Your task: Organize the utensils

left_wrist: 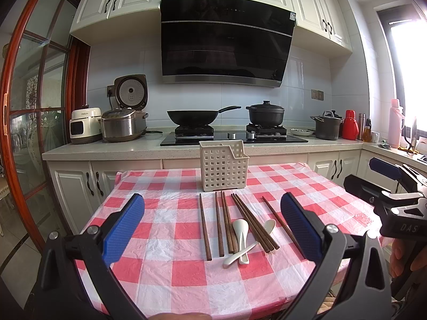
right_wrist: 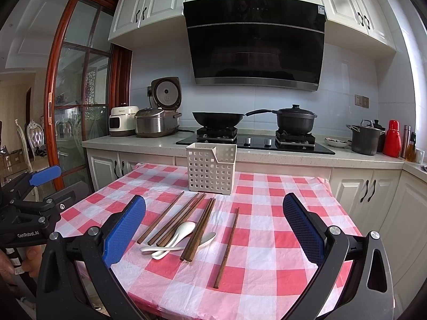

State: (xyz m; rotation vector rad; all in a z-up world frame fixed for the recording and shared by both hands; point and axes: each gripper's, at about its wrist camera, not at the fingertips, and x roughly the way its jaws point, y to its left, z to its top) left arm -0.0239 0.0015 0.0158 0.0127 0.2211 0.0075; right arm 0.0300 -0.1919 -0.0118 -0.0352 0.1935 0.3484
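Several brown wooden chopsticks [left_wrist: 241, 222] [right_wrist: 198, 229] lie side by side on the red and white checked table [left_wrist: 165, 274] [right_wrist: 267, 272]. Two white spoons [left_wrist: 241, 236] [right_wrist: 176, 236] lie crossed among them. One chopstick [right_wrist: 226, 248] lies apart to the right. A white lattice holder basket [left_wrist: 223, 166] [right_wrist: 211, 167] stands upright behind them, empty as far as I can see. My left gripper [left_wrist: 213, 229] is open above the near edge, with the utensils between and beyond its blue pads. My right gripper [right_wrist: 213, 229] is open too, holding nothing.
Behind the table runs a kitchen counter with a wok [left_wrist: 197, 116], a black pot [left_wrist: 264, 114], rice cookers [left_wrist: 122, 126] and bottles [left_wrist: 350, 124]. A glass door with a wooden frame [left_wrist: 32, 101] stands at the left. Hands grip the gripper handles at the frame edges.
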